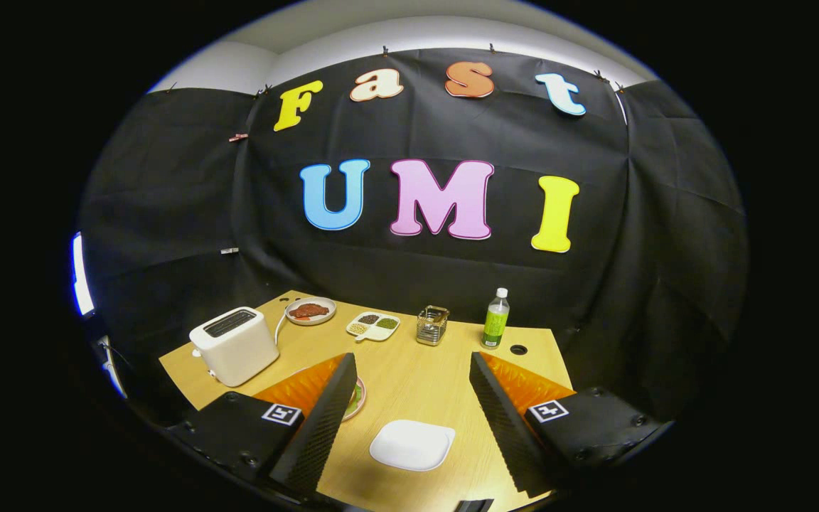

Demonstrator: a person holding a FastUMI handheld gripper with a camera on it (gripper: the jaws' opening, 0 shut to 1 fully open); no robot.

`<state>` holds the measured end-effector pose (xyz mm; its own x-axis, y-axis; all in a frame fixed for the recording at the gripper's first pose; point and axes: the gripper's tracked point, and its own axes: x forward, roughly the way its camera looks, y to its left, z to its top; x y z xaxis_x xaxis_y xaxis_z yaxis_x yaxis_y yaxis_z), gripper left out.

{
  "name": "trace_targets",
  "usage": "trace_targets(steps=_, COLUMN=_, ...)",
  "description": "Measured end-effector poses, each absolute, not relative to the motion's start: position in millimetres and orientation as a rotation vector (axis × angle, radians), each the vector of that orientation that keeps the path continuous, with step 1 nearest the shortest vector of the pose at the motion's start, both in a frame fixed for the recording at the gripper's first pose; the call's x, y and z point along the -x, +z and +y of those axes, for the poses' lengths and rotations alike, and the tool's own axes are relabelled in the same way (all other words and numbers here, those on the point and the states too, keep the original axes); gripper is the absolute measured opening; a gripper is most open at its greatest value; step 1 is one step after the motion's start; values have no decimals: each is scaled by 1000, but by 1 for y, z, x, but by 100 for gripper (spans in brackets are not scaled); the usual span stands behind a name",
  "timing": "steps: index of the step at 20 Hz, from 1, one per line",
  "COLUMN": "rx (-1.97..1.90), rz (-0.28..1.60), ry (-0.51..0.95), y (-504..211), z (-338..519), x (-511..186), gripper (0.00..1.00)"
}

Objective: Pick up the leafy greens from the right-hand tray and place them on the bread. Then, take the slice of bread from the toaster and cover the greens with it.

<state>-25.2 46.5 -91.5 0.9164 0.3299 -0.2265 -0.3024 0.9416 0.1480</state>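
The gripper (409, 395) hangs above the table (416, 370), fingers spread wide and holding nothing, an empty white tray (411, 444) between them. A plate (357, 398) with something green peeks from behind the left finger. The toaster (234, 345) stands beyond, to the left.

A single fisheye camera rides on the tongs (409, 398), raised above the near edge of the pale wooden surface (409, 363). It looks forward and slightly down along both spread fingers toward the black cloth booth wall (452, 277) beyond.
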Motion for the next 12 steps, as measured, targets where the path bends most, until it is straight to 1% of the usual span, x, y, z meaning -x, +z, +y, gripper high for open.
trace_targets(steps=12, rx=-95, rz=268, ry=324, y=-96, z=51, x=27, gripper=99)
